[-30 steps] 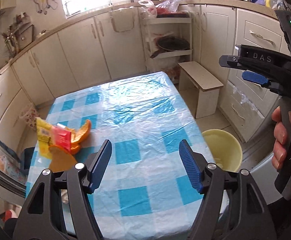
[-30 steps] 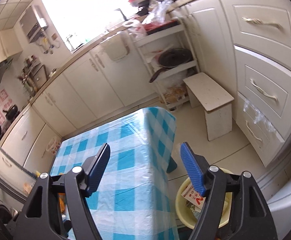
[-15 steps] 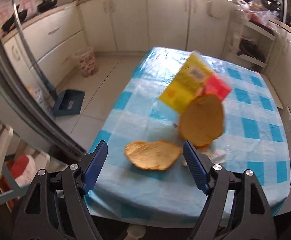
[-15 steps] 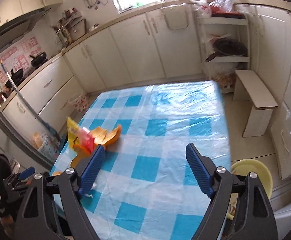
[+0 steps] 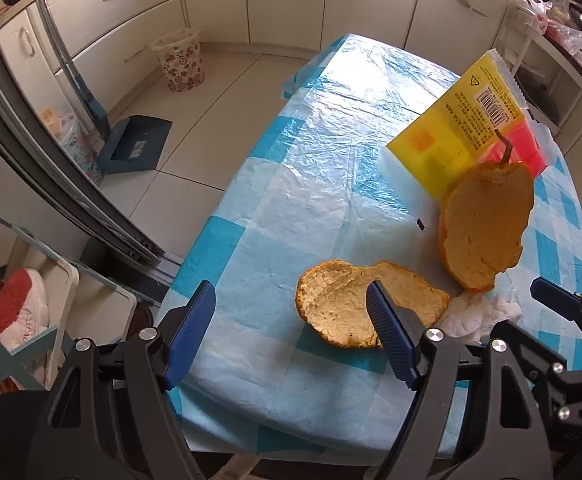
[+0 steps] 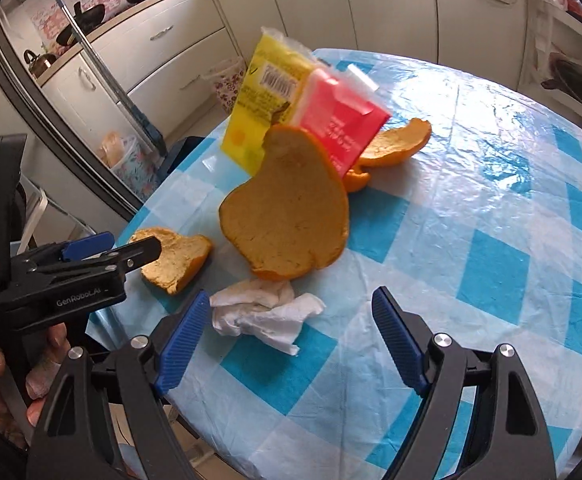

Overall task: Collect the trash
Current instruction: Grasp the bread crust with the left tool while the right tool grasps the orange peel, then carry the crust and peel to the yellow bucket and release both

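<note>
Left gripper: the left gripper (image 5: 291,320) hung over the near corner of the table (image 5: 331,128), jaws spread and nothing between the pads; they had just been opening wider. Its right finger crossed in front of the flat peel (image 5: 355,304) without pressing on it.

Right gripper: the right gripper (image 6: 287,320) hovered just above the crumpled tissue (image 6: 263,312), jaws apart and gripping nothing; they too had just been opening.

Trash on the table: the flat peel lay near the corner; a large curled peel (image 6: 287,212) stood on edge just behind the tissue, leaning on a yellow packet (image 6: 259,92) and a red packet (image 6: 339,124); a third peel (image 6: 399,140) lay behind those.

Progress: every piece in view sat on the checked cloth, none lifted. By my reading the collecting of this pile had not started, and five or six pieces were left.

Bin: a patterned waste basket (image 5: 179,60) stood on the floor by the cupboards, well apart from the table; whether it was the intended drop point I could not tell.

Edges: the flat peel and tissue lay close to the table's near edge, so a careless push could tip them over.

Open room: the far half of the cloth was bare, leaving free space. The two grippers stood near each other, so they risked crowding.
</note>
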`<state>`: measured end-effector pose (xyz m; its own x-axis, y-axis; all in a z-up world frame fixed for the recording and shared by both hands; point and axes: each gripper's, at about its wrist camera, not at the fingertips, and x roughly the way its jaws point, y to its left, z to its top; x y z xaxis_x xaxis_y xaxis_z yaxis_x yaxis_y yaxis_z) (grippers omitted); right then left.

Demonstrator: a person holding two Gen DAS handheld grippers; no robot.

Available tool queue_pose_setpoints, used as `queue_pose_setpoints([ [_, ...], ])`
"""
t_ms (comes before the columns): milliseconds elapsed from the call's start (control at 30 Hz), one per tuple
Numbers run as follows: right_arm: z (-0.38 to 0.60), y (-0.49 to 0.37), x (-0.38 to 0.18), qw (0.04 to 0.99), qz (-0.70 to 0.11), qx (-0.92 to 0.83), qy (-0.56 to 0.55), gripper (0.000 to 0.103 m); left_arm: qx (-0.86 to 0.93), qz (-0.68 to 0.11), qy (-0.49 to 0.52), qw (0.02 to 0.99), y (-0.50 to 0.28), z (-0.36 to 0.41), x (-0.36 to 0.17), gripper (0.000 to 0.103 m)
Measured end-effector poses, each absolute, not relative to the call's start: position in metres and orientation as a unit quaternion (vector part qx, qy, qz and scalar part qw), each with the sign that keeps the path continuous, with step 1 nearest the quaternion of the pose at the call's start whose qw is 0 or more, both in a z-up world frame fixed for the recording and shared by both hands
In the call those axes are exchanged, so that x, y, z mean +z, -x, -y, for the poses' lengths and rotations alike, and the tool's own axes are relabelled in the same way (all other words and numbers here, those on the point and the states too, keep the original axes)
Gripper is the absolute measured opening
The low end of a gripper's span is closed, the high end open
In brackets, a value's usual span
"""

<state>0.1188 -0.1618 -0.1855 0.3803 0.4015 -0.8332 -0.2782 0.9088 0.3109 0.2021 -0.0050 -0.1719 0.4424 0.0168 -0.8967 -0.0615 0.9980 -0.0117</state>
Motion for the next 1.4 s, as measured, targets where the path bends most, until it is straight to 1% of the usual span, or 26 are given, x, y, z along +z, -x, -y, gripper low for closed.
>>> queue_pose_setpoints([
  [133,0.165,-0.127,-0.181,0.838,-0.508,0.188,-0.071,0.08,0.02,-0.535,0.02,0.844,-0.204,0.006,-0.179,0.074],
  [200,0.173,-0.133,-0.177,0.845,-0.501,0.17,-0.084,0.08,0.014,-0.534,0.017,0.845,-0.204,0.008,-0.18,0.068],
  [233,0.177,-0.136,-0.178,0.846,-0.501,0.16,-0.088,0.08,0.01,-0.533,0.013,0.846,-0.204,0.01,-0.181,0.064],
  [267,0.181,-0.141,-0.179,0.847,-0.501,0.152,-0.095,0.08,0.004,-0.533,0.012,0.846,-0.204,0.013,-0.182,0.057],
  [367,0.189,-0.153,-0.187,0.844,-0.505,0.135,-0.121,0.08,-0.011,-0.527,0.005,0.85,-0.204,0.021,-0.181,0.041],
  [400,0.191,-0.156,-0.189,0.843,-0.505,0.133,-0.13,0.08,-0.018,-0.525,0.003,0.851,-0.204,0.023,-0.181,0.037],
  [433,0.192,-0.161,-0.192,0.842,-0.505,0.131,-0.138,0.08,-0.025,-0.523,0.003,0.852,-0.203,0.025,-0.181,0.03],
  [467,0.192,-0.164,-0.194,0.841,-0.504,0.131,-0.146,0.078,-0.031,-0.521,0.005,0.853,-0.203,0.027,-0.18,0.024],
  [533,0.192,-0.171,-0.199,0.834,-0.509,0.138,-0.163,0.066,-0.042,-0.519,0.009,0.854,-0.203,0.027,-0.18,0.018],
  [567,0.191,-0.174,-0.203,0.829,-0.513,0.145,-0.171,0.052,-0.044,-0.517,0.009,0.855,-0.202,0.027,-0.179,0.016],
  [600,0.189,-0.175,-0.206,0.824,-0.516,0.153,-0.177,0.034,-0.046,-0.516,0.011,0.855,-0.202,0.027,-0.179,0.015],
  [633,0.186,-0.176,-0.207,0.819,-0.52,0.161,-0.18,0.024,-0.05,-0.516,0.015,0.855,-0.202,0.026,-0.178,0.013],
  [700,0.184,-0.174,-0.205,0.82,-0.518,0.168,-0.177,0.015,-0.054,-0.515,0.024,0.855,-0.201,0.023,-0.177,0.012],
  [767,0.183,-0.169,-0.198,0.824,-0.512,0.176,-0.168,0.008,-0.058,-0.513,0.03,0.856,-0.2,0.022,-0.176,0.01],
  [933,0.201,-0.15,-0.175,0.843,-0.487,0.171,-0.15,0.008,-0.074,-0.496,0.035,0.864,-0.194,0.027,-0.167,0.007],
  [1100,0.236,-0.13,-0.16,0.856,-0.467,0.157,-0.158,0.008,-0.075,-0.482,0.026,0.873,-0.19,0.034,-0.16,0.006],
  [1200,0.26,-0.12,-0.16,0.859,-0.468,0.133,-0.159,0.008,-0.071,-0.479,0.021,0.875,-0.189,0.038,-0.16,0.006],
  [1400,0.295,-0.109,-0.179,0.849,-0.492,0.09,-0.172,0.008,-0.068,-0.469,0.017,0.88,-0.186,0.041,-0.157,0.006],
])
